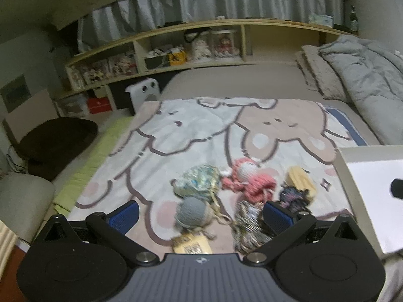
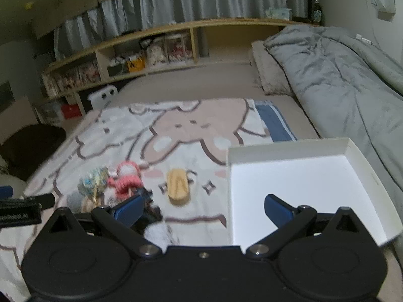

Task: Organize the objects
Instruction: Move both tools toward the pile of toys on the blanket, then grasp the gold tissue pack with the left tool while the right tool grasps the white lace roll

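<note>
Right tongs [image 2: 202,211] gape; yellow case [image 2: 178,186] lies lengthwise away.

You're in someone's bedroom: a bed [image 1: 226,83] with a rumpled grey duvet [image 2: 340,75], a cartoon blanket [image 1: 201,130], cluttered wooden shelves [image 1: 176,47] under curtains [image 1: 201,2].

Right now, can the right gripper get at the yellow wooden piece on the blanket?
Probably yes. The right gripper is open, and the yellow wooden piece lies alone just ahead, nothing over it; the white box sits off to its right.
</note>
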{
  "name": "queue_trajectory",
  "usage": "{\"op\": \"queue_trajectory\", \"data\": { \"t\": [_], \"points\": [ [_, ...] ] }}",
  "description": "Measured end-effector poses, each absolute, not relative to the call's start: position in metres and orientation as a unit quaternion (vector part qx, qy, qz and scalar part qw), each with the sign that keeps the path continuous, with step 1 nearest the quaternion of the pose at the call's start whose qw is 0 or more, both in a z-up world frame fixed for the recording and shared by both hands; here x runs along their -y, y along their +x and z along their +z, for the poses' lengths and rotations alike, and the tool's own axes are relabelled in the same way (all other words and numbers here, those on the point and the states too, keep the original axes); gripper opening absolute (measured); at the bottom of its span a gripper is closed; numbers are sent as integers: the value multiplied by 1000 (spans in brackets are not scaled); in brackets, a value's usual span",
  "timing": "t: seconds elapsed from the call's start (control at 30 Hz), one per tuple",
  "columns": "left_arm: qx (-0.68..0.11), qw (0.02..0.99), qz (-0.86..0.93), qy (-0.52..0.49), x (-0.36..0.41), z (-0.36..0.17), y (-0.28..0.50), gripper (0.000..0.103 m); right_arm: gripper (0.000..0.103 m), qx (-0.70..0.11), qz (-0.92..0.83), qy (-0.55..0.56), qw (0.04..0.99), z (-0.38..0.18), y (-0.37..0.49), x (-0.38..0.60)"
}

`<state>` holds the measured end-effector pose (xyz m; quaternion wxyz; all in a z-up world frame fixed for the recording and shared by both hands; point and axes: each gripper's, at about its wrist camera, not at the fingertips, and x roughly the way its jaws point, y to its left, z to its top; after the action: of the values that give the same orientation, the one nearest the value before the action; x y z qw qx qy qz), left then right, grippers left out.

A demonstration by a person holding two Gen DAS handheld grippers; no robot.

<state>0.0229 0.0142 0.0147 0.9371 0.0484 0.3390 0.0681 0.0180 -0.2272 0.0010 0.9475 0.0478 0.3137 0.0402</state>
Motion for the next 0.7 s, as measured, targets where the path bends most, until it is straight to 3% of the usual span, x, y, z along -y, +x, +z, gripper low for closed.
{"op": "queue_trajectory", "data": {
  "t": [0.3, 0.7],
  "points": [
    [-342, 930, 129, 36, -48, 9, 51, 103, 103, -306, 30, 60, 950, 4, 58, 222],
    [-444, 883, 153, -9, -61, -37, 82, 103, 103, -327, 75, 54, 940, -23, 92, 200]
  ]
}}
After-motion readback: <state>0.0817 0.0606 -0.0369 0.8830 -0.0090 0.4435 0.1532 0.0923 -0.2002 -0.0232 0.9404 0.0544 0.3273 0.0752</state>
